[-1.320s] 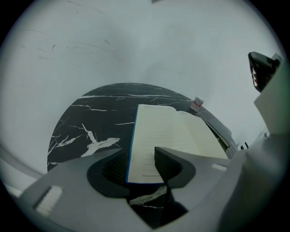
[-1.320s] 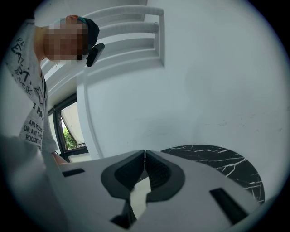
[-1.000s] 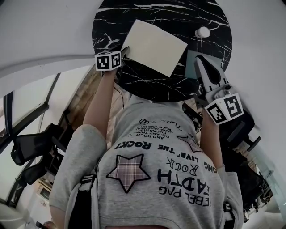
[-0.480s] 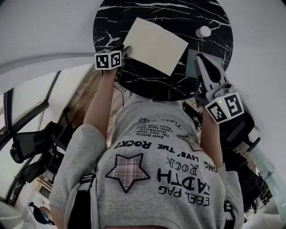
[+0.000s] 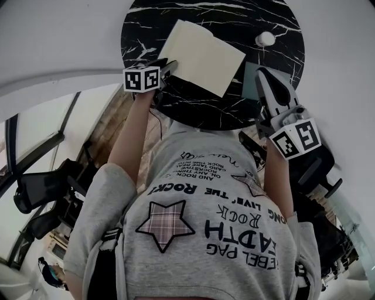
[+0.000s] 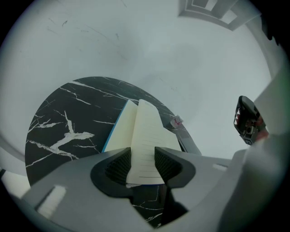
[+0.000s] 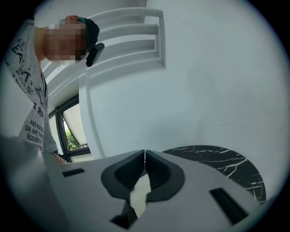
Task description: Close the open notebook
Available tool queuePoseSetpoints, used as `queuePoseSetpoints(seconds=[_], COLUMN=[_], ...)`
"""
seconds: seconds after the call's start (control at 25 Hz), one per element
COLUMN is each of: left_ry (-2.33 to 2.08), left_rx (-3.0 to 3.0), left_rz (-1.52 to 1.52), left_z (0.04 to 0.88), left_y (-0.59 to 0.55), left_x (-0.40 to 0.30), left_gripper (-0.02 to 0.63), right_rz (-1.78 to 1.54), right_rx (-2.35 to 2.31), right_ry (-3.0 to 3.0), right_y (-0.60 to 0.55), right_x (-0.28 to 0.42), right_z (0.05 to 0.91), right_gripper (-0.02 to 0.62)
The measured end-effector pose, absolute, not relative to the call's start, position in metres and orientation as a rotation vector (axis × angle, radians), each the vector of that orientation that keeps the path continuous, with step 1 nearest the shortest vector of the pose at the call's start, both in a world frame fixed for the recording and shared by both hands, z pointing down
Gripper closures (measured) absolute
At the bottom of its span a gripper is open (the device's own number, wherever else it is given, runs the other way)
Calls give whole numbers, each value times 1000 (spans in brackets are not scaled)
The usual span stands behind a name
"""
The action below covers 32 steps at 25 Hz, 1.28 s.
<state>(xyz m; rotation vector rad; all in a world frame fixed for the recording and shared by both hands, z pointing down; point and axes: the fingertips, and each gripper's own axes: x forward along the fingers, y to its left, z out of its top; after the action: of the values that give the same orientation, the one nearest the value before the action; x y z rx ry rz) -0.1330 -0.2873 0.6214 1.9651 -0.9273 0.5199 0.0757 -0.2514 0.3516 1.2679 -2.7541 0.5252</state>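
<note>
- The notebook [image 5: 202, 55] is shown open mid-worktop [image 5: 275, 17], one leaf [image 6: 147, 131] raised, apparently to be folded shut.
- The leaf is straddled, not pinched, by the left hand-held gripper [image 5: 169, 64], tilted down at the near-left edge; its spread jaws have just been closing.
- The right hand-held gripper [image 5: 261, 75], pressed together and empty, is held level at the near-right edge.

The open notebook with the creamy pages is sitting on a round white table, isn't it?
Not quite. The round table is black marble with thin white veins, not white, as the head view shows. The open notebook with cream pages does sit on it.
</note>
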Motion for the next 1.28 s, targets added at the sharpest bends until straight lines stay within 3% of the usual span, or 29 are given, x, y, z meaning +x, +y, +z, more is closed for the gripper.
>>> queuePoseSetpoints(seconds=[0.8,1.28], left_ry=[-939,-828], left_rx=[2038,2119], left_rz=[532,534], left_z=[589,575], left_y=[-274,-254], left_x=[-104,-48], left_gripper=[437,437], right_rz=[472,439], right_rx=[1312,1344], right_ry=[-2782,-2793], right_y=[-247,-235], right_x=[95,103], right_z=[340,332], right_gripper=[581,581])
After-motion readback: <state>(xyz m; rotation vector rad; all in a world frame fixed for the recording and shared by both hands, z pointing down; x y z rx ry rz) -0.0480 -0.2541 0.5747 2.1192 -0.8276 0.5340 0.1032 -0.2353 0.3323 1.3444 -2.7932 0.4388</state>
